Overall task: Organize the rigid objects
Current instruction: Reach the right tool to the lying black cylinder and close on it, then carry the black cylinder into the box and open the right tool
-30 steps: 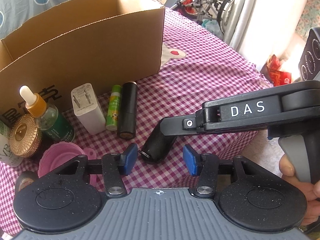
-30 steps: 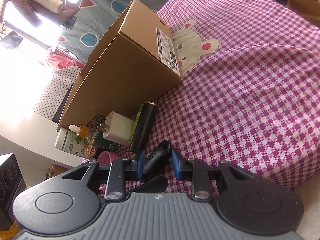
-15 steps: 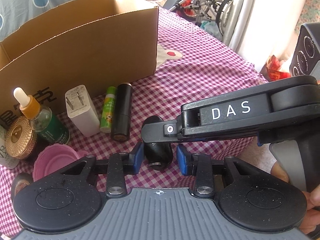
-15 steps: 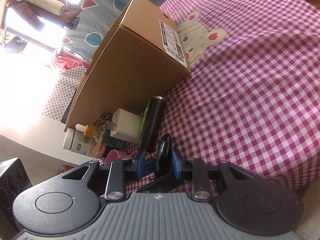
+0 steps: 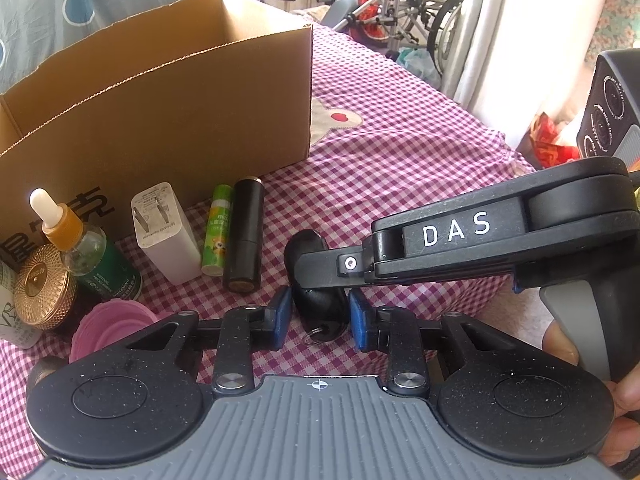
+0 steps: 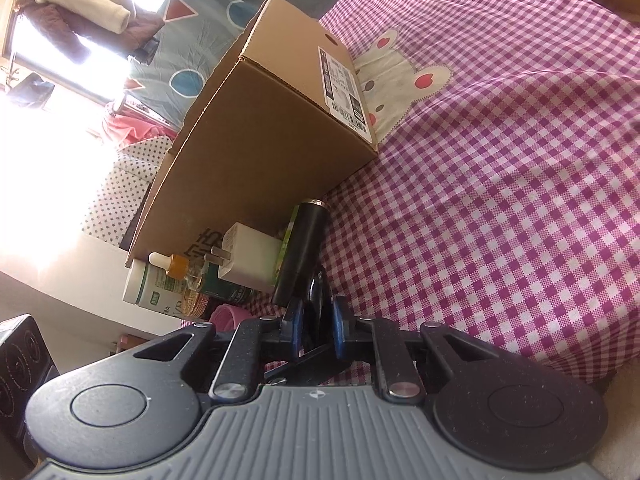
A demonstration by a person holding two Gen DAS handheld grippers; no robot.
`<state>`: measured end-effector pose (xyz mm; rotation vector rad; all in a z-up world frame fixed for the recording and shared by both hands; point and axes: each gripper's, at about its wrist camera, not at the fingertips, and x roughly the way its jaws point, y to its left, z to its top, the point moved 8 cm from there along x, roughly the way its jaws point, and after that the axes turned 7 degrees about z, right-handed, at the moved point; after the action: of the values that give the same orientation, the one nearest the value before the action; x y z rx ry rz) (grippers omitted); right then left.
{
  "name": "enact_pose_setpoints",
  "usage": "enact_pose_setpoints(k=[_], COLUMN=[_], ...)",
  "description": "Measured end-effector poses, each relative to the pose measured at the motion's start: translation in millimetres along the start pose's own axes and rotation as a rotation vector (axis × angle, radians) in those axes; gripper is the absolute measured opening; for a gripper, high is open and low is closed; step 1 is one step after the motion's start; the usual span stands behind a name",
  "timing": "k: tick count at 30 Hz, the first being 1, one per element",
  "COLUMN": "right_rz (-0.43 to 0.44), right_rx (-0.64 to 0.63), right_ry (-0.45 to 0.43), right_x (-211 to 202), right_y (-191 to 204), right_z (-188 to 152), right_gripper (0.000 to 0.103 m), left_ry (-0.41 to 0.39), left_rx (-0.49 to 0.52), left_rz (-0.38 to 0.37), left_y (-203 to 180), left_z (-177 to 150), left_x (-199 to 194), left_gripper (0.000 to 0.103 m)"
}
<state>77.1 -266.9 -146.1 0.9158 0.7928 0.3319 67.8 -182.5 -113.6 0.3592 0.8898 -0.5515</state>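
Checked tablecloth (image 5: 400, 152) bears the black key fob (image 5: 316, 304); it is clamped by both left gripper (image 5: 319, 314) and right gripper (image 6: 316, 330); one grip should be released before it is carried to the cardboard box (image 5: 160, 112) at eleven o'clock.

Checkered cloth (image 5: 400, 168) (rabbit patch): cardboard box (image 5: 160, 120), toiletries.

Bright daylight, sharp focus, strong fisheye bending.

Sun blows out the window (image 6: 48, 128) at the right wrist view's left and the curtain (image 5: 532, 28) in the left wrist view; the cardboard box (image 6: 256, 152) face sits shaded, the checked cloth (image 6: 500, 184) curves toward the edges.
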Motion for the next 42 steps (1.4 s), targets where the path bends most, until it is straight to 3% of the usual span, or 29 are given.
enact_pose_setpoints(k=[15, 26, 35, 42], right_rz=[0.023, 0.111, 0.218, 0.255], right_rx=[-0.055, -0.170, -0.281, -0.320], right_ry=[-0.056, -0.108, -0.088, -0.020], right_x=[-27.8, -40.7, -18.7, 22.4], right_y=[31.6, 90.7, 160.7, 204.7], right_z=[-0.4, 13.1, 42.2, 72.0], right_gripper=[0.017, 0.017, 0.017, 0.017], left_ry=[-0.089, -0.211, -0.289, -0.274], left_rx=[0.003, -0.008, -0.068, -0.123], left_rz=[0.025, 0.107, 0.210, 0.264], left_y=[-3.4, 13.3, 56.9, 98.3], left_z=[7.2, 23.8, 57.8, 84.3], left_x=[-31.6, -79.9, -114.1, -114.8], left_gripper=[0.029, 0.029, 0.029, 0.029])
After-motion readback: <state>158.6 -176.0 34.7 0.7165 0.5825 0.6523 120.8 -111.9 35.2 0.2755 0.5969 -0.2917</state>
